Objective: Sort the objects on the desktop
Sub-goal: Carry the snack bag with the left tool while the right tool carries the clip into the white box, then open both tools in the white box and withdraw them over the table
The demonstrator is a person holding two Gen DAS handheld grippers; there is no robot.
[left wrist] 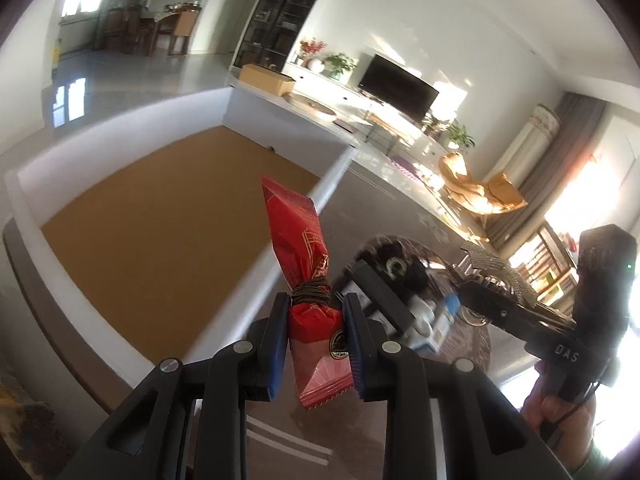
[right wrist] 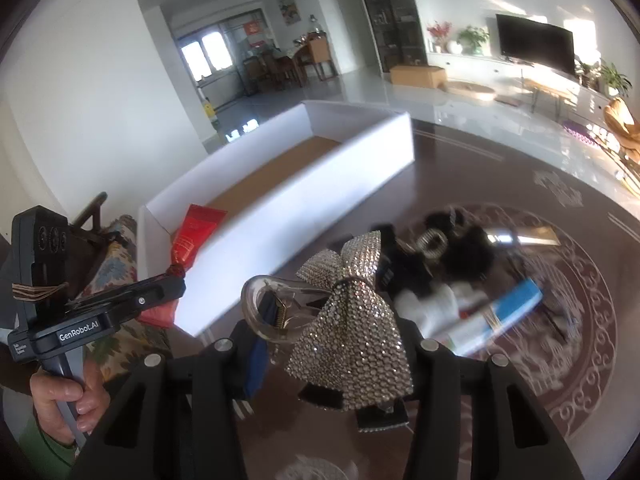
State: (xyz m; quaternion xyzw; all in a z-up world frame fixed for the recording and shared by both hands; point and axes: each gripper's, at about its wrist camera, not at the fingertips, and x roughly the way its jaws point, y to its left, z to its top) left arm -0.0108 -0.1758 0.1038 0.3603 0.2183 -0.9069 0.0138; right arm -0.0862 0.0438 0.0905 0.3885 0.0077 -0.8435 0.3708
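My left gripper (left wrist: 316,312) is shut on a red foil packet (left wrist: 298,240) tied at the neck with brown cord, holding it up by the near wall of a white box (left wrist: 120,132) with a brown floor. In the right wrist view the same packet (right wrist: 196,232) hangs over the box's near corner (right wrist: 304,196), held by the left gripper (right wrist: 176,280). My right gripper (right wrist: 328,360) is shut on a rhinestone bow hair clip (right wrist: 352,320) with a clear claw handle, lifted above the table. The right fingertip is hidden behind the bow.
On the dark patterned table (right wrist: 568,360) lies a blurred pile: a black fluffy item (right wrist: 464,252), something white and a blue-and-white carton (right wrist: 504,312). A patterned chair cushion (right wrist: 116,272) sits left of the box. A hand (right wrist: 64,400) grips the left tool.
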